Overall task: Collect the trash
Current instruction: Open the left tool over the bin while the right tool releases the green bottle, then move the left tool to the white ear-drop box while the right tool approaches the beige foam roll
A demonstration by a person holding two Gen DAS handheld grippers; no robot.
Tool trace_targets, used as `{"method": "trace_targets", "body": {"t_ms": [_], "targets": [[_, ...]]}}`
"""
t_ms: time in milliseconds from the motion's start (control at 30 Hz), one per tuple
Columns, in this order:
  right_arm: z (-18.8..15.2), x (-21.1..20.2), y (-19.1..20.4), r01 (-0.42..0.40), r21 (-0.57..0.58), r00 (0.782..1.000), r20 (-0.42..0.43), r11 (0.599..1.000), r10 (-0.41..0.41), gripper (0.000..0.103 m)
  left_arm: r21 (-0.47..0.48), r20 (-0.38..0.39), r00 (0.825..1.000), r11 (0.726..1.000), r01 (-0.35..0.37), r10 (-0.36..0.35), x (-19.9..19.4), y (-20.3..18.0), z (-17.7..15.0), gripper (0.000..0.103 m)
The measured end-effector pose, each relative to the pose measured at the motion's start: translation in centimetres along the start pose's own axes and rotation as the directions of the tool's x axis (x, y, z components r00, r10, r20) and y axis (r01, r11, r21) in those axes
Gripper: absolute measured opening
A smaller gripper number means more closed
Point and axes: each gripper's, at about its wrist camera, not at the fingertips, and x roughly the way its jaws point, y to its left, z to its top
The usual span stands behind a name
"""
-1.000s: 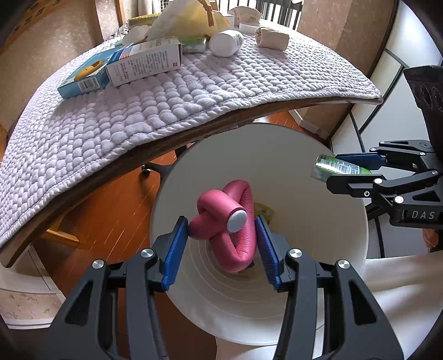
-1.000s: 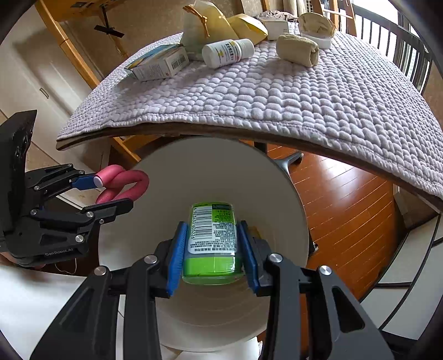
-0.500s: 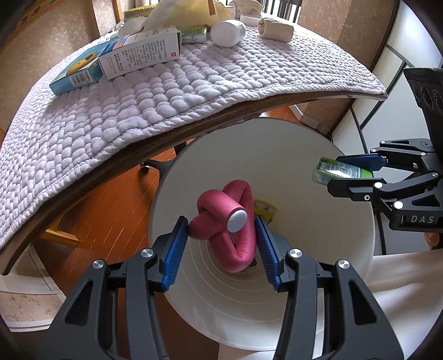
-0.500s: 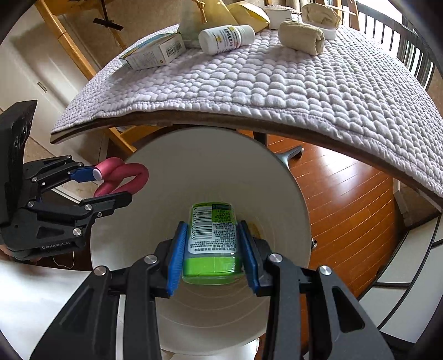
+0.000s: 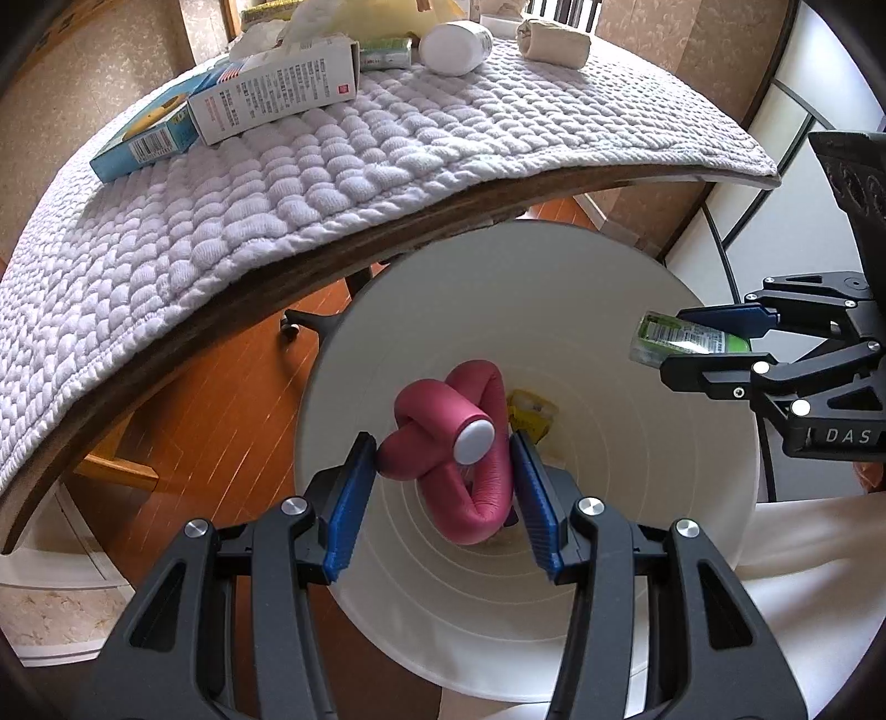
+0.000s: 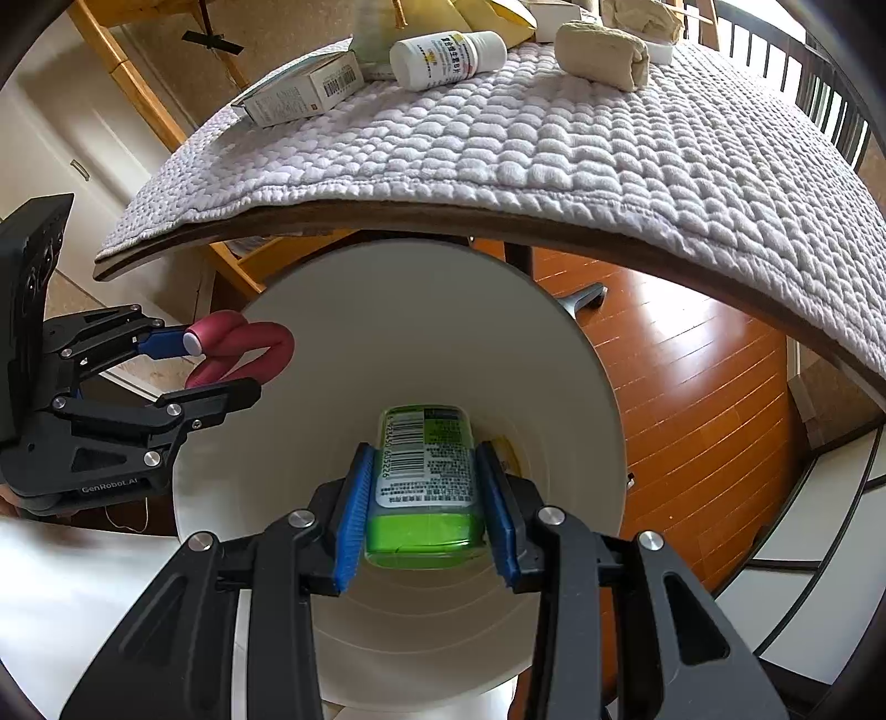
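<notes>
A white bin (image 5: 637,310) (image 6: 421,288) stands on the floor just below the table's edge. Over its mouth my left gripper (image 5: 443,471) (image 6: 210,365) is shut on a twisted pink foam curler (image 5: 459,443) (image 6: 243,349). Beside it my right gripper (image 6: 423,487) (image 5: 714,343) is shut on a green box (image 6: 423,482) (image 5: 681,340) with a barcode label, also above the bin's opening. A yellow wrapper (image 5: 531,412) lies at the bottom of the bin.
The table above carries a grey quilted cloth (image 5: 332,160) (image 6: 554,138). On it lie a blue box (image 5: 144,138), a white carton (image 5: 277,94) (image 6: 299,94), a white pill bottle (image 6: 448,58) (image 5: 454,47) and a beige roll (image 6: 603,52) (image 5: 554,41). Wooden floor (image 6: 692,376) surrounds the bin.
Both grippers have sunk a little toward the bin's mouth, still gripping the curler and the green box. The table edge has shifted slightly upward in both views.
</notes>
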Motion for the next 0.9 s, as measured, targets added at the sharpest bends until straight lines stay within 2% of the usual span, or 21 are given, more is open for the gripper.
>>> {"method": "trace_targets", "body": {"t_ms": [100, 167, 233, 333, 533, 600, 667, 733, 767, 800, 833, 867, 900], "targets": [[-0.2, 0.0, -0.1, 0.002, 0.012, 1.000, 0.007, 1.000, -0.002, 0.040, -0.018, -0.013, 1.000, 1.000, 0.004, -0.005, 0.4, 0.1, -0.1, 0.052], [-0.2, -0.4, -0.6, -0.002, 0.024, 1.000, 0.019, 1.000, 0.001, 0.062, -0.032, -0.016, 1.000, 0.999, 0.009, -0.009, 0.5, 0.3, -0.2, 0.062], [-0.2, -1.0, -0.9, 0.002, 0.033, 0.999, 0.043, 0.999, -0.004, 0.070, -0.033, -0.006, 1.000, 0.999, 0.012, -0.012, 0.4, 0.4, -0.4, 0.067], [0.1, -1.4, -1.1, 0.006, 0.036, 0.998, 0.057, 0.999, -0.008, 0.074, -0.022, 0.009, 1.000, 1.000, 0.004, -0.004, 0.0, 0.2, -0.3, 0.073], [0.9, -4.3, -0.3, 0.048, -0.018, 0.991, 0.122, 0.999, -0.046, 0.076, 0.015, 0.053, 0.999, 1.000, 0.004, -0.004, -1.9, 0.0, -0.4, 0.073], [1.6, -6.1, 0.3, 0.106, -0.064, 0.979, 0.182, 0.992, -0.093, 0.086, 0.039, 0.108, 0.994, 0.999, 0.004, -0.008, -3.8, 0.0, 0.0, 0.081], [2.4, -8.3, 1.0, 0.223, -0.091, 0.940, 0.284, 0.971, -0.189, 0.099, 0.054, 0.205, 0.979, 0.999, 0.001, -0.012, -6.3, 0.2, 0.8, 0.098], [3.0, -10.0, 1.1, 0.300, -0.064, 0.887, 0.386, 0.952, -0.253, 0.099, 0.046, 0.296, 0.955, 0.998, -0.034, 0.019, -8.3, 0.6, 1.5, 0.102], [3.7, -10.9, 0.6, 0.305, -0.024, 0.863, 0.431, 0.952, -0.265, 0.099, 0.031, 0.330, 0.943, 0.998, -0.061, 0.048, -8.9, 1.0, 2.0, 0.102], [4.3, -11.2, 0.0, 0.288, 0.008, 0.858, 0.442, 0.958, -0.262, 0.099, 0.009, 0.352, 0.933, 0.996, -0.087, 0.079, -9.3, 1.6, 2.7, 0.102], [5.2, -11.2, -0.8, 0.259, 0.042, 0.866, 0.433, 0.965, -0.252, 0.099, -0.008, 0.364, 0.927, 0.995, -0.100, 0.096, -9.4, 1.9, 3.2, 0.102], [6.6, -10.9, -2.1, 0.216, 0.089, 0.885, 0.403, 0.972, -0.233, 0.099, -0.035, 0.373, 0.920, 0.993, -0.112, 0.117, -9.4, 2.6, 4.0, 0.102], [7.4, -10.6, -3.0, 0.194, 0.122, 0.891, 0.394, 0.973, -0.227, 0.099, -0.059, 0.369, 0.920, 0.991, -0.121, 0.135, -9.2, 3.2, 4.6, 0.102]]}}
